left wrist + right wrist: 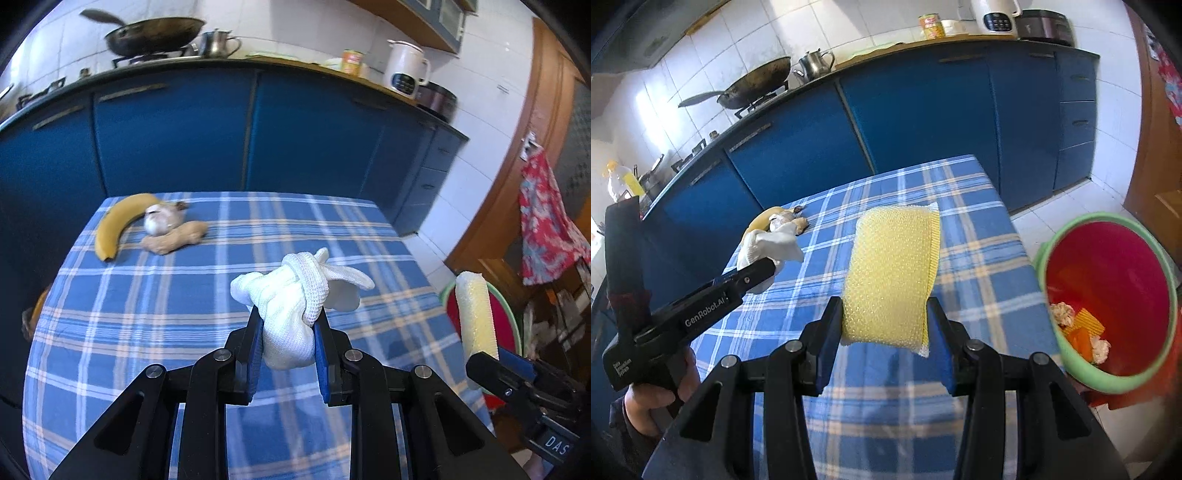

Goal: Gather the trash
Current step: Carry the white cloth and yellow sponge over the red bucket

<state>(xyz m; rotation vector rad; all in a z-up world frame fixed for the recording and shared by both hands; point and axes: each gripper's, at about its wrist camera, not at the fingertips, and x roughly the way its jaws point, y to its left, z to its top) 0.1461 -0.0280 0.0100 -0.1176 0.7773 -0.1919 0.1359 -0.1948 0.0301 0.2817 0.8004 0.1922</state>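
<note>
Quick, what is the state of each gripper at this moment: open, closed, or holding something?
Left gripper: closed on the white knotted cloth, lifted above the table.
Right gripper: closed on the yellow sponge, also off the table.

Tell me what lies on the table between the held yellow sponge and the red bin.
Nothing: in the right wrist view only bare checked tablecloth and its edge separate the yellow sponge from the red bin.
</note>
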